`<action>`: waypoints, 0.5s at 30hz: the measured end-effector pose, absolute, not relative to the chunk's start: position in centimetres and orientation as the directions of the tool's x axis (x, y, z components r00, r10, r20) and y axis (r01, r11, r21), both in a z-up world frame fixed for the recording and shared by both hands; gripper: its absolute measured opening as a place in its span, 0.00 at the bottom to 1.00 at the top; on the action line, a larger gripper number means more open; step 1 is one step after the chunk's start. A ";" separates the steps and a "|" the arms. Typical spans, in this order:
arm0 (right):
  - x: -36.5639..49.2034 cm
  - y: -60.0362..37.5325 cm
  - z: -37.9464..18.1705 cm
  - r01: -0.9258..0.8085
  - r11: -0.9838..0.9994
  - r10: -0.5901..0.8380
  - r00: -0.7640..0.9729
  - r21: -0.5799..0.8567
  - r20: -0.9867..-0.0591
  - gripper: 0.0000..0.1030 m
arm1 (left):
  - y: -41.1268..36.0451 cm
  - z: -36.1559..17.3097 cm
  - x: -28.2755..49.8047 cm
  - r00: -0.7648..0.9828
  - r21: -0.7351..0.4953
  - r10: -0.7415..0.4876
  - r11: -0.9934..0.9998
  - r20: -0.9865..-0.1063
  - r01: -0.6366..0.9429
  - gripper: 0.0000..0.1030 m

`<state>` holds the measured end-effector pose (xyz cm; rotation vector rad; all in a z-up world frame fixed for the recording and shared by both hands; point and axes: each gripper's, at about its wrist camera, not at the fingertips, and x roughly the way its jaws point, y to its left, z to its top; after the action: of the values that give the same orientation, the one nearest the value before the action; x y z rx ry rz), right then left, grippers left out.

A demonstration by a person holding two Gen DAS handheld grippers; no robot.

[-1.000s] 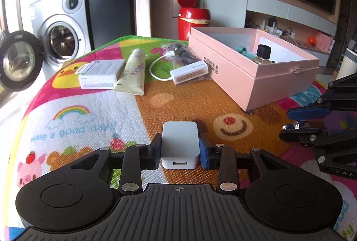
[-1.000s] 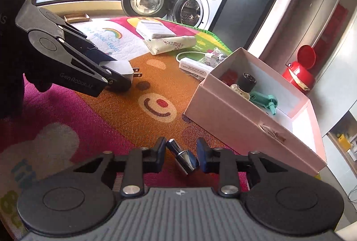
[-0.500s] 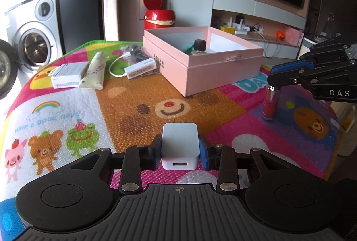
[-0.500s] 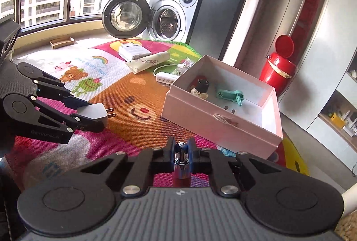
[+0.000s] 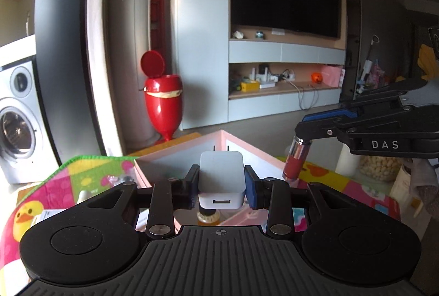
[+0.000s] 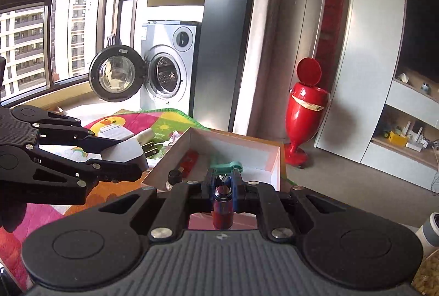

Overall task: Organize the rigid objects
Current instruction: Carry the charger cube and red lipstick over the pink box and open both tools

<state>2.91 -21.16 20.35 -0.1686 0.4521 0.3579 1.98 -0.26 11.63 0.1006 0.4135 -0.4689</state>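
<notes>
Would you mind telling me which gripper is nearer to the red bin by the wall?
Right, though only slightly. The right gripper hangs over the pink box on the side toward the red bin; the left gripper sits beyond the box's far edge.

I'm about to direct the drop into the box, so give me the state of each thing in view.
left gripper: shut on white charger, lifted
right gripper: shut on red lipstick, lifted
pink box: open, things inside
washing machine: door open
red bin: lid up
</notes>
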 end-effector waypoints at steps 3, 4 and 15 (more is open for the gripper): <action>6.2 -21.0 20.5 -0.353 0.934 0.297 0.849 -0.051 -0.438 0.11 | -1.9 11.6 7.0 0.806 -0.027 -0.391 0.905 -0.444 0.425 0.37; 7.2 -20.9 20.3 -0.348 0.937 0.296 0.848 -0.040 -0.439 0.11 | -2.3 11.3 8.2 0.793 -0.035 -0.390 0.905 -0.468 0.424 0.37; 15.1 -20.5 14.5 -0.308 0.950 0.289 0.793 0.056 -0.537 0.11 | 2.0 9.3 8.8 0.795 -0.183 -0.375 0.927 -0.477 0.328 0.35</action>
<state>15.08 -20.54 14.49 -0.0350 0.5716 0.3215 8.82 2.01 9.32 -0.0922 0.5315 -0.3782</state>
